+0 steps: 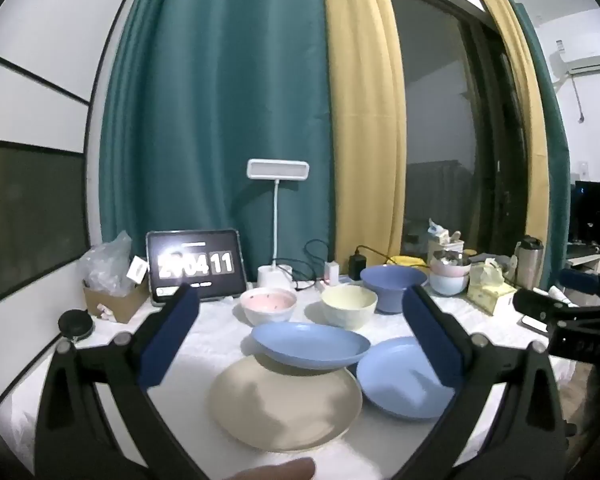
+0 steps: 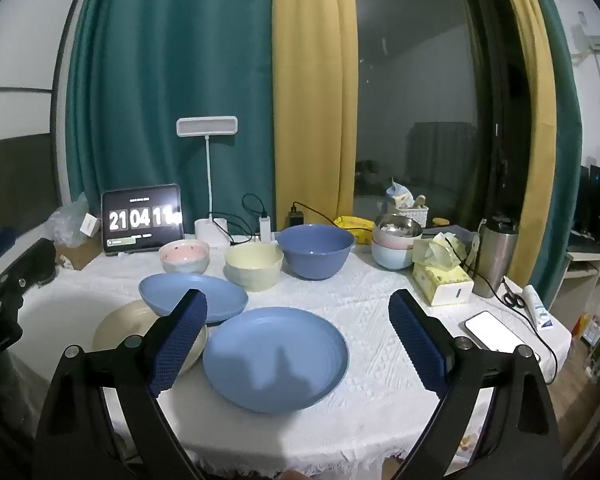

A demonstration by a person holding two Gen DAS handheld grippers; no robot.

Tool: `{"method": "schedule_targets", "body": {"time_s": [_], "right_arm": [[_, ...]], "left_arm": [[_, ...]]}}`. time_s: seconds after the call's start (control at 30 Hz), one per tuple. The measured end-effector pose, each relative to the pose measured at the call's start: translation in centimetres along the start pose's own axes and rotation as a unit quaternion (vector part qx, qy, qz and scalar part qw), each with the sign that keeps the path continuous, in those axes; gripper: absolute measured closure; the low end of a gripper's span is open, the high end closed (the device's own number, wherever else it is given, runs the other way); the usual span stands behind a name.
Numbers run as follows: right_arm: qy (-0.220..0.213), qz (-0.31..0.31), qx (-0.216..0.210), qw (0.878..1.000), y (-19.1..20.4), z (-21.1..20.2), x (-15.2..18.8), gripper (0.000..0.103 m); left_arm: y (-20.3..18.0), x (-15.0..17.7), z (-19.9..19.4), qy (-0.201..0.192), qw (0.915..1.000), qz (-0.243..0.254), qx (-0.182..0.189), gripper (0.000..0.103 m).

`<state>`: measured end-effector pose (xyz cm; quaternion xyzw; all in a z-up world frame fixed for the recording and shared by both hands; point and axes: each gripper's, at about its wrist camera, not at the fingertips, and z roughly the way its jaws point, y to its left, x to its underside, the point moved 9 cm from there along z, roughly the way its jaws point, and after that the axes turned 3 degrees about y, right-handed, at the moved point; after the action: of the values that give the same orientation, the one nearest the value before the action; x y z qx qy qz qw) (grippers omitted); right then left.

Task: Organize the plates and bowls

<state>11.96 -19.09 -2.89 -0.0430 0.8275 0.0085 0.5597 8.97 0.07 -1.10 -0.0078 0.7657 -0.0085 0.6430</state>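
A beige plate [image 1: 284,404] [image 2: 120,326] lies near the table's front left. A blue plate [image 1: 310,344] [image 2: 192,294] rests tilted on its far edge. A second blue plate [image 1: 400,380] [image 2: 276,358] lies flat to the right. Behind stand a pink bowl [image 1: 268,305] [image 2: 184,256], a yellow bowl [image 1: 349,305] [image 2: 254,266] and a blue bowl [image 1: 393,282] [image 2: 315,250]. My left gripper [image 1: 300,332] is open and empty above the plates. My right gripper [image 2: 298,336] is open and empty above the flat blue plate.
A tablet clock [image 2: 142,220], a white lamp [image 2: 207,128], stacked bowls [image 2: 394,246], a tissue box [image 2: 442,276], a steel tumbler [image 2: 496,256], a phone [image 2: 496,334], scissors and a tube crowd the back and right. A cardboard box [image 1: 114,300] sits back left.
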Motion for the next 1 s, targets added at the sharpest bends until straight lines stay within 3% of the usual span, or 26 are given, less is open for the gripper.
{"method": "schedule_targets", "body": {"time_s": [0.2, 1.0], "right_arm": [[0.013, 0.002, 0.001, 1.000, -0.1, 0.7, 0.3, 0.008], [0.014, 0.001, 0.001, 1.000, -0.3, 0.5, 1.3, 0.008]], "left_arm": [[1.4, 0.1, 0.1, 0.002, 1.0000, -0.005, -0.001, 0.001], [0.2, 0.8, 0.1, 0.011, 0.9999, -0.004, -0.002, 0.001]]}}
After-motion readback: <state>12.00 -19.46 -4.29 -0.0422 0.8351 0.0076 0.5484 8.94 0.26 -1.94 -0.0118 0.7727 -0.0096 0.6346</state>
